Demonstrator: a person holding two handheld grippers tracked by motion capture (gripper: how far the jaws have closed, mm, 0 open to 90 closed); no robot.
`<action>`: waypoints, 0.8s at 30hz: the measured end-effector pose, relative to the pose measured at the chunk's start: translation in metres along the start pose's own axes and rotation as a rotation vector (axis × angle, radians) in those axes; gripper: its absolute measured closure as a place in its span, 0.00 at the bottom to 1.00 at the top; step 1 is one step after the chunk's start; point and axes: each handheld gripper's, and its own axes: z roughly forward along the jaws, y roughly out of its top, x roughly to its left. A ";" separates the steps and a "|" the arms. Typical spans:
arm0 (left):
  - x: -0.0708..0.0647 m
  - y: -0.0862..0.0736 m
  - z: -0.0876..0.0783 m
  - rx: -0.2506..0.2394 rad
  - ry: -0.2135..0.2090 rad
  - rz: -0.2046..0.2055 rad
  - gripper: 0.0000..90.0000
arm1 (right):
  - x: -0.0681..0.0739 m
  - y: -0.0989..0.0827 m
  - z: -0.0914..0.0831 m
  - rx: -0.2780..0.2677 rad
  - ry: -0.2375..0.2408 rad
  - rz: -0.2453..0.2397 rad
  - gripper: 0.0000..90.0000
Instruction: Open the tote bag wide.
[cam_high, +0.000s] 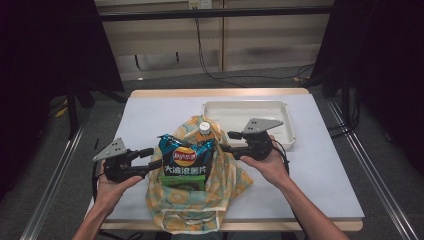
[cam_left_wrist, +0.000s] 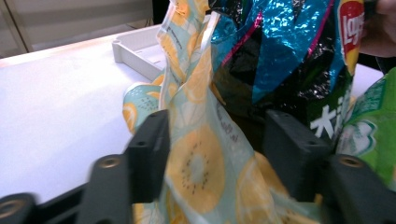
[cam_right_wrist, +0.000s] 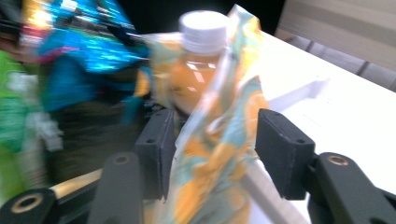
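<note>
I have my left gripper (cam_high: 150, 158) and right gripper (cam_high: 229, 141) on each side of the fruit bag (cam_high: 227, 177) on the table. Both sets of jaws stand apart with bag cloth loose between them, so the snacks stay up inside

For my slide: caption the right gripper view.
Open right claw straddling the fruit-print bag's edge, white-capped orange bottle just behind.

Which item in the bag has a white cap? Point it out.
The orange drink bottle at the back of the fruit-print bag; the blue chip packet and green packet have no cap.
</note>
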 end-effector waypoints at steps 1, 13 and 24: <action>0.000 0.000 0.002 0.008 -0.002 0.007 0.41 | -0.002 0.000 0.005 0.003 -0.001 0.010 0.51; 0.005 -0.017 0.016 0.094 -0.013 0.003 0.80 | -0.021 -0.015 0.011 0.037 -0.093 0.049 1.00; 0.014 -0.023 0.009 0.092 0.065 -0.050 1.00 | -0.018 -0.025 0.031 0.049 -0.107 0.040 0.98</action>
